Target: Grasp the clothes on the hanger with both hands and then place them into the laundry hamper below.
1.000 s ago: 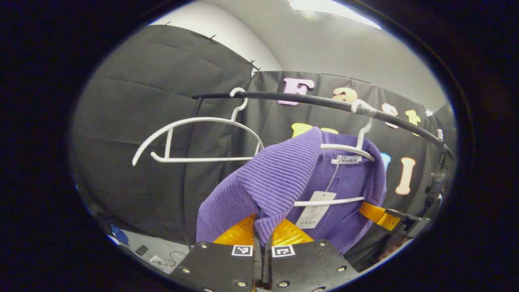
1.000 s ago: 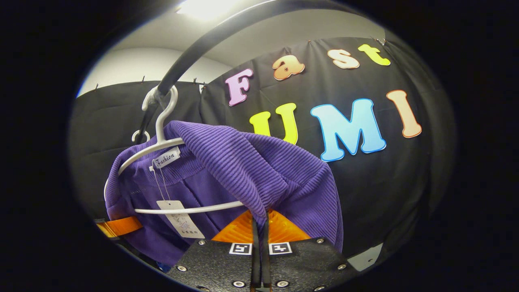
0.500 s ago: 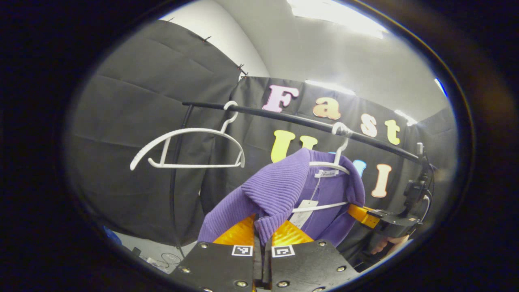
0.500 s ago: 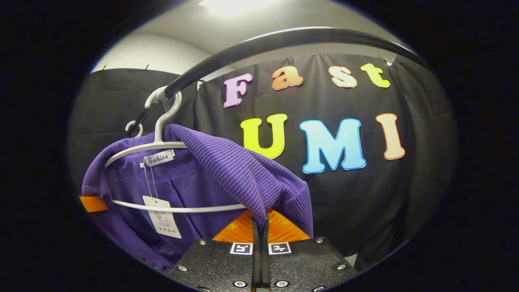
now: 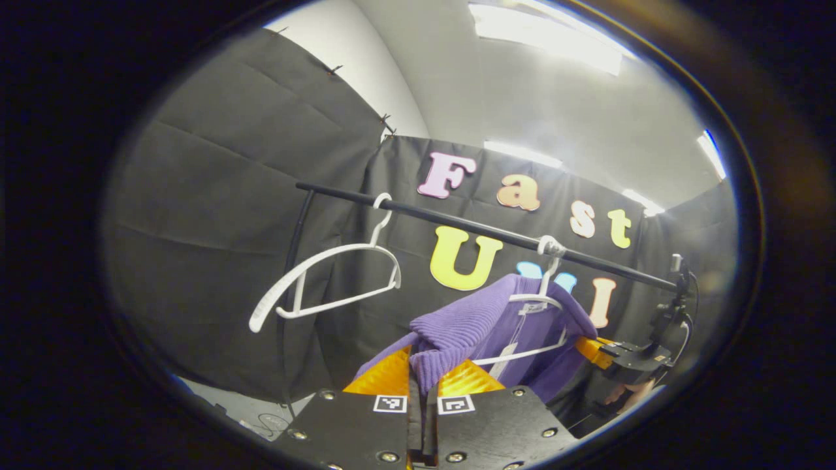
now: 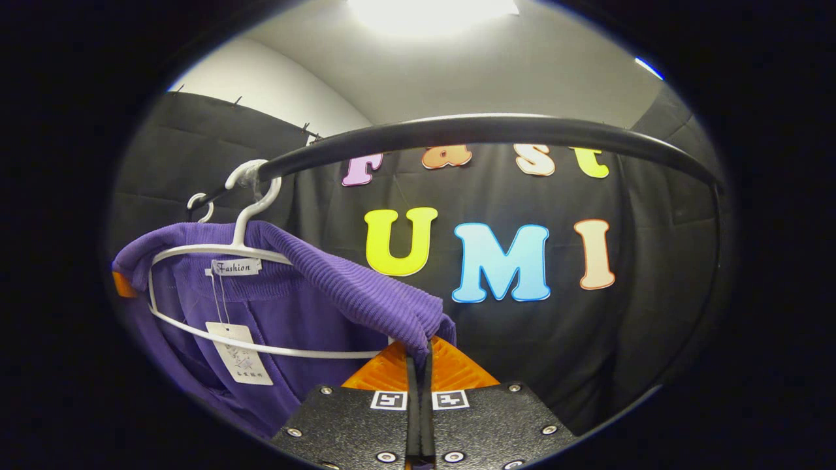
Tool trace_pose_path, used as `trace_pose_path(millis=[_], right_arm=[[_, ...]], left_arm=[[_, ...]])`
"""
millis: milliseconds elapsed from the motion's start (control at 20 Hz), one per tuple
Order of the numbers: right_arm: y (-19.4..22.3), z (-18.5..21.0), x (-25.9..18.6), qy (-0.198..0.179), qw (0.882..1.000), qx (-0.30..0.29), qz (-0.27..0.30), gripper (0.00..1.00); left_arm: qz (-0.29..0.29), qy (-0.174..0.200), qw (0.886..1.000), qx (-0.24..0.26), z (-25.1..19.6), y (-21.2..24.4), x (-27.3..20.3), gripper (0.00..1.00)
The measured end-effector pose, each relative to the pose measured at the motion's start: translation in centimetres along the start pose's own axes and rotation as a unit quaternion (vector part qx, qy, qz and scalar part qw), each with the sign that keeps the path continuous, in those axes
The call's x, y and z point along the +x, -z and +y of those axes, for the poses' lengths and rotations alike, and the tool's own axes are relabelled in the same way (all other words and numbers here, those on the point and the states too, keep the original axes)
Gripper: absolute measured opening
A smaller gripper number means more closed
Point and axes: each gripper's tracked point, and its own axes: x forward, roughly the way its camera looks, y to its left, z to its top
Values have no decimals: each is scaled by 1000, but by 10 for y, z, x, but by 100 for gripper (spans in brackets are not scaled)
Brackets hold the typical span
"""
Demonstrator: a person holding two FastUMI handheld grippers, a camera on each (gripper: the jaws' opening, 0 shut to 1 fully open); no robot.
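A purple ribbed sweater [image 5: 486, 323] hangs on a white hanger [image 5: 547, 301] from the black rail [image 5: 470, 225]. In the left gripper view, my left gripper [image 5: 420, 365] is shut on one shoulder of the sweater, pulled out toward the camera. My right gripper [image 5: 624, 358] holds the far shoulder, with a hand below it. In the right gripper view, the right gripper [image 6: 419, 351] is shut on a stretched fold of the sweater [image 6: 307, 294]. The hanger [image 6: 215, 251] still sits in the collar, and a paper tag [image 6: 238, 352] dangles from it. The hamper is out of sight.
An empty white hanger [image 5: 326, 282] hangs tilted on the rail to the left of the sweater. The rail [image 6: 496, 130] arcs close overhead in the right gripper view. A black upright post [image 5: 290, 294] holds the rail's left end. A camera mount [image 5: 673, 307] stands at the rail's right end.
Both grippers have drawn back and down from the rail, still gripping the sweater's shoulders, so the fabric stretches outward off the hanger. The empty hanger has tilted.
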Motion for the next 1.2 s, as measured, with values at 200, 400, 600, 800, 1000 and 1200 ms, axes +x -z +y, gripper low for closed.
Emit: trace_pose_path(millis=[200,400,600,800,1000,1200], right_arm=[[-10,-1,0,7,999,-33,-13,0],[-11,1,-3,17,999,-41,-28,0],[-10,5,-4,22,999,-26,-27,0],[-10,13,-5,14,999,-19,-30,0],[-11,14,-8,9,999,-20,-29,0],[-15,21,-8,1,999,-26,-36,0]], left_arm=[[-11,1,1000,-2,8,-13,8,2],[-31,-1,999,-7,17,-37,8,2],[-40,2,999,9,22,-58,2,2],[-44,14,999,25,29,-87,0,6],[-39,20,997,57,42,-95,12,2],[-31,15,995,90,75,-94,27,2]])
